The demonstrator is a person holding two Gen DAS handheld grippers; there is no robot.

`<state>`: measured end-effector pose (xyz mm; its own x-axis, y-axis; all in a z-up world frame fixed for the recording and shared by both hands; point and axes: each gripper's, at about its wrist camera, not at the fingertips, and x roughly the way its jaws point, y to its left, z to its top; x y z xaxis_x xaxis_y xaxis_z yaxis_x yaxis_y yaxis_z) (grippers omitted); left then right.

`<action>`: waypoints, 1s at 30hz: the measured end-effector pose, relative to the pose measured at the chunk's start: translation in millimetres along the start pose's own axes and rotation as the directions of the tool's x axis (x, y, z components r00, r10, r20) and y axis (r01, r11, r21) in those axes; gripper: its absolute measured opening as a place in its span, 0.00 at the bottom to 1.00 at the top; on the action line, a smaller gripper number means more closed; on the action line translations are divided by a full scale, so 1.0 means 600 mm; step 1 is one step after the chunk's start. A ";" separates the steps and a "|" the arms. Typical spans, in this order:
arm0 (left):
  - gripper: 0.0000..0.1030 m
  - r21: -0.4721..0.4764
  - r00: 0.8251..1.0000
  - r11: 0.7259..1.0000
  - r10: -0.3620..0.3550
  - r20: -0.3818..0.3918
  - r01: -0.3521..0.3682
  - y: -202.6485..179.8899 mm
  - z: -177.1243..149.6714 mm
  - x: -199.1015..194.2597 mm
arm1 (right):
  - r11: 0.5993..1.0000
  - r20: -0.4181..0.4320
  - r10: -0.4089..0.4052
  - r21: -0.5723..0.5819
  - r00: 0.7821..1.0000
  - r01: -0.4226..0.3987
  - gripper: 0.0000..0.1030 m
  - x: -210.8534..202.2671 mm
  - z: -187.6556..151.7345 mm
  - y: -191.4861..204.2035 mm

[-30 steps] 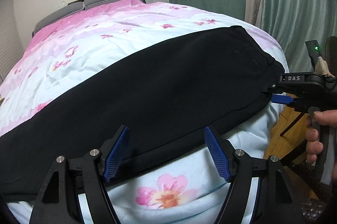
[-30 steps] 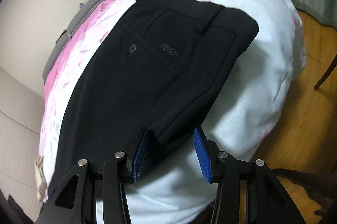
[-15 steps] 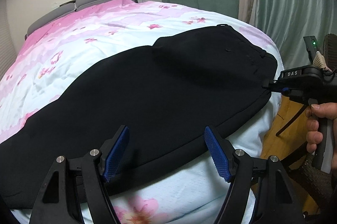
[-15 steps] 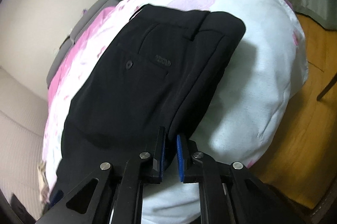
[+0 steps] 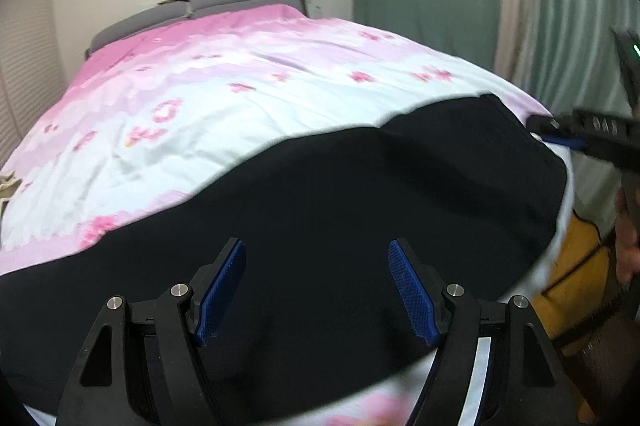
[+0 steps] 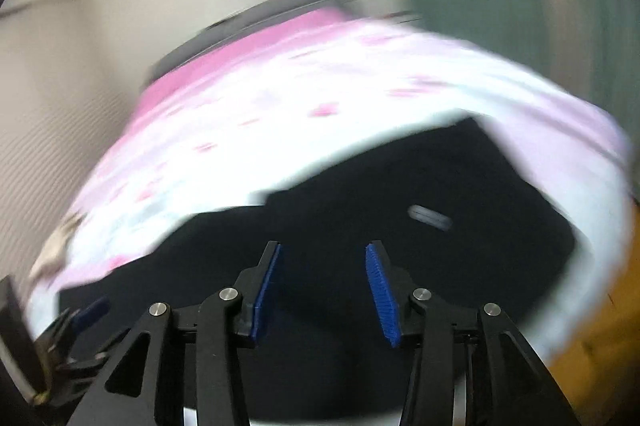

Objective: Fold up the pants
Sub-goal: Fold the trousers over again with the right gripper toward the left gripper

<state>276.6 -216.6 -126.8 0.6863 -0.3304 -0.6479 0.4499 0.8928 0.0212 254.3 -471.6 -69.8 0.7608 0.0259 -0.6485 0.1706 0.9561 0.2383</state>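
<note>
With both claws clear of the cloth, the worry is that the black pants [image 5: 320, 209], spread across the bed [image 5: 224, 113] near its edge, slump or crease before a fresh grip. The left claw [image 5: 318, 286] hangs released over the leg, angled downward; the right claw [image 6: 322, 290], jaws opening and gripping nothing, tilts down above the waist end.
</note>
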 end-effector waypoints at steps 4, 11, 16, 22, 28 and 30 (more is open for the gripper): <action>0.71 -0.075 0.999 0.996 0.048 0.014 -0.046 0.063 0.025 0.013 | 0.949 -0.149 0.132 -0.267 0.980 -0.168 0.43 0.122 0.106 0.096; 0.71 -0.153 0.992 0.981 0.122 0.012 -0.119 0.145 0.057 0.061 | 0.830 -0.564 0.084 -0.417 0.822 -0.371 0.42 0.356 0.160 0.183; 0.71 -0.185 0.992 0.974 0.128 -0.019 -0.130 0.184 0.058 0.098 | 0.790 -0.734 0.091 -0.359 0.673 -0.497 0.42 0.407 0.108 0.183; 0.71 -0.191 0.991 0.973 0.117 -0.058 -0.126 0.195 0.056 0.135 | 0.829 -0.791 0.122 -0.251 0.599 -0.499 0.42 0.450 0.078 0.158; 0.71 -0.206 0.991 0.971 0.111 -0.073 -0.124 0.206 0.056 0.145 | 0.824 -0.809 0.220 -0.146 0.546 -0.548 0.06 0.452 0.064 0.156; 0.71 -0.205 0.991 0.971 0.113 -0.072 -0.126 0.208 0.057 0.145 | 0.806 -0.801 0.192 -0.201 0.567 -0.556 0.06 0.434 0.064 0.169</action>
<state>411.7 -144.4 -154.3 0.6896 -0.2042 -0.6948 0.2333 0.9709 -0.0539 493.9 -379.0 -186.5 -0.0370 0.4318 -0.9012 -0.4116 0.8152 0.4075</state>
